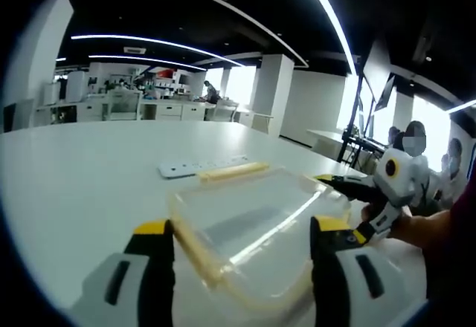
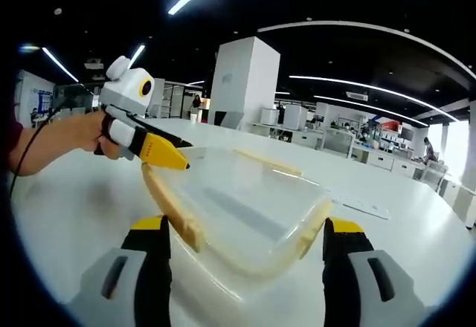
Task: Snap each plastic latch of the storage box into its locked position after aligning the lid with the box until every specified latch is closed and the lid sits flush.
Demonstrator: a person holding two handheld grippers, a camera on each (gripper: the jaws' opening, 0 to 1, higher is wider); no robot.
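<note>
The storage box (image 1: 249, 227) lies on the table (image 1: 82, 175), its lid (image 1: 256, 215) on top. In the left gripper view the box sits between the left gripper's (image 1: 242, 267) two jaws, near the table's front edge. A power strip (image 1: 201, 166) lies on the table just behind the box. The right gripper (image 1: 338, 184) comes in from the right, its tips at the box's right edge. In the right gripper view the box (image 2: 238, 215) lies between the right gripper's (image 2: 245, 267) jaws, and the left gripper (image 2: 167, 152) reaches its far left corner.

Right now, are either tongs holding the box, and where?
Neither grips it. The left tongs and right tongs stand open, each straddling a corner of the box.
</note>
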